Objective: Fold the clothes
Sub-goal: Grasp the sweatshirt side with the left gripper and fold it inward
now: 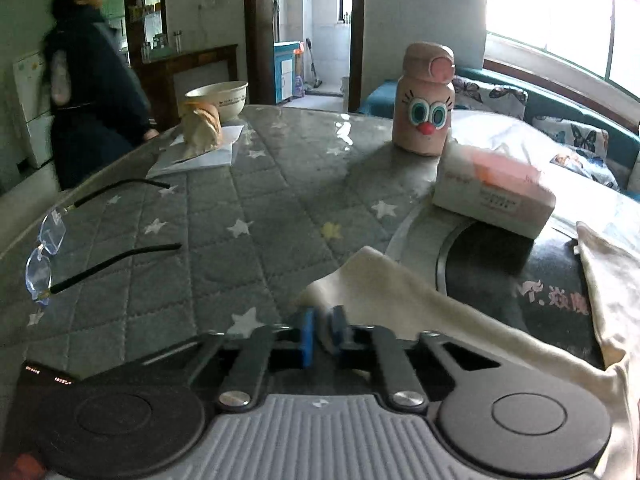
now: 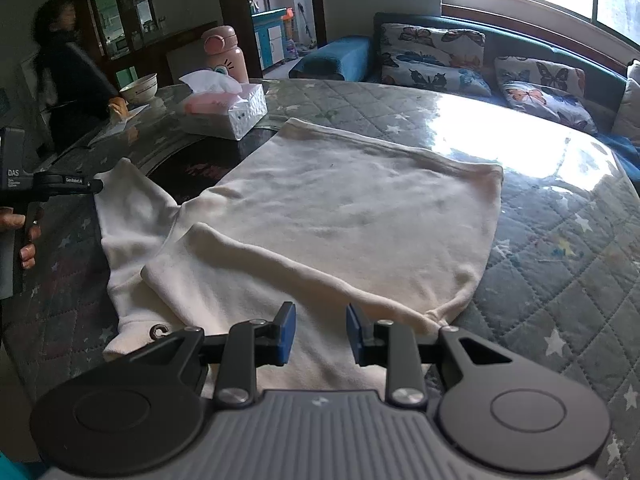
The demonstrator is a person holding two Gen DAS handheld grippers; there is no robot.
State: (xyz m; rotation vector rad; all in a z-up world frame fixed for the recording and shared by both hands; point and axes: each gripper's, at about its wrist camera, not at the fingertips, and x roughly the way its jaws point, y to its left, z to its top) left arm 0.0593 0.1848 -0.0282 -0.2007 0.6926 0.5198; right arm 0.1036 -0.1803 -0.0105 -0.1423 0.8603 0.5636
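A cream long-sleeved shirt (image 2: 340, 208) lies flat on the quilted table, its right sleeve folded across the body. My right gripper (image 2: 320, 332) is open just above the shirt's near edge, holding nothing. My left gripper (image 1: 323, 330) is shut on the cuff of the shirt's left sleeve (image 1: 400, 292), which trails off to the right. In the right wrist view the left gripper (image 2: 94, 186) shows at the far left, at the sleeve's end (image 2: 128, 200).
On the table stand a tissue box (image 1: 492, 196), a pink cartoon bottle (image 1: 424, 100), a bowl (image 1: 220, 98), bread on paper (image 1: 202, 126) and glasses (image 1: 48, 256). A person (image 1: 88, 80) stands at the far left. A sofa with butterfly cushions (image 2: 520, 76) lies beyond.
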